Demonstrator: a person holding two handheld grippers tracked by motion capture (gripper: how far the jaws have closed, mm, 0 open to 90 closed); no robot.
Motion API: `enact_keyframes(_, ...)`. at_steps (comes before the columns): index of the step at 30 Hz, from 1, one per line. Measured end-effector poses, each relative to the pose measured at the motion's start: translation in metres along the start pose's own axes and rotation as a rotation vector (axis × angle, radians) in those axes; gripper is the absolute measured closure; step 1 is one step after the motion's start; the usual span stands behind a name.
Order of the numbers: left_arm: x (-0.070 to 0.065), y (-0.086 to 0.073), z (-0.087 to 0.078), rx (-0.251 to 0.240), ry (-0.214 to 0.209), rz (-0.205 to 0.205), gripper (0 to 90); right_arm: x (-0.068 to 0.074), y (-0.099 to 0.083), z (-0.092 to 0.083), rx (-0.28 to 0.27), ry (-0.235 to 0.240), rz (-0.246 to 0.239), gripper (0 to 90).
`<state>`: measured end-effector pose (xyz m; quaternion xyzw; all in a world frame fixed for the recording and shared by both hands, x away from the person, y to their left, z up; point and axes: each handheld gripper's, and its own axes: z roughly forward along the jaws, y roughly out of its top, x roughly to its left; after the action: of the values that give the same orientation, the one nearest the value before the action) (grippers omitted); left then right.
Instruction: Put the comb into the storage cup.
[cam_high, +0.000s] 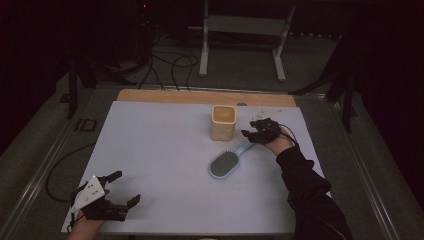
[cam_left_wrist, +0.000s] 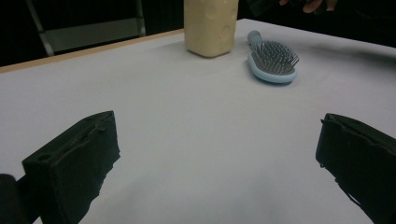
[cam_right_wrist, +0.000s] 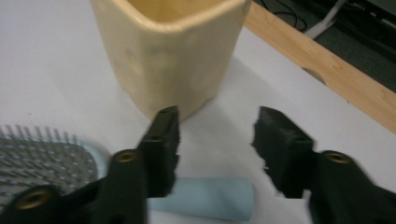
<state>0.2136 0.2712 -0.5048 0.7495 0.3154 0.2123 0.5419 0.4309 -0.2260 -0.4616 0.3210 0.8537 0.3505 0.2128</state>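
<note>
Over on the near left corner of the table (cam_high: 165, 150), my left gripper (cam_high: 125, 190) sits low over the pale sheet with its jaws spread wide and nothing between them. From the left gripper view I look out across bare sheet between two black pads (cam_left_wrist: 74, 158), and far ahead I can see the cup and the brush lying side by side.

Moving right, the middle of the table is just plain sheet, then comes the hairbrush (cam_high: 226, 161). It lies flat with its bristles up, its oval head toward the near side and its light blue handle (cam_high: 245, 146) running away to the far right. Just past the brush, on the far side, stands the cream cup (cam_high: 223, 122), upright, mouth open to the top, close to the handle but not touching it as far as I can tell.

Further right, my right gripper (cam_high: 250, 134) comes in from the right, sleeve trailing back to the near right edge, and it hovers right at the end of the handle. In the right gripper view the handle's end (cam_right_wrist: 205, 198) lies under and between my two jaws, with the brush head (cam_right_wrist: 42, 149) off to the left and the cup (cam_right_wrist: 173, 51) standing just beyond. The jaws are partway apart, and the pads are not pressing on the handle: there is clear space on either side, so I am not gripping it.
</note>
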Motion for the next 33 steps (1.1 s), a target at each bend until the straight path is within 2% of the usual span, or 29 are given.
enact_keyframes(3, 0.000, 0.000, 0.000, 0.002, -0.001, 0.000, 0.0, -0.002, -0.002, 0.006, 0.021, 0.002, 0.002, 66.4)
enact_keyframes(12, 0.000, 0.000, 0.000, 0.000, -0.002, -0.007, 0.0, -0.004, -0.002, 0.021, 0.094, 0.004, -0.021, 89.4)
enact_keyframes(23, 0.001, -0.001, -0.001, -0.001, -0.005, -0.012, 0.0, 0.001, -0.007, 0.041, 0.196, 0.005, -0.055, 90.0)
enact_keyframes(33, 0.001, 0.000, -0.001, -0.005, -0.005, -0.012, 0.0, 0.000, -0.016, 0.040, 0.242, 0.021, -0.080, 90.0)
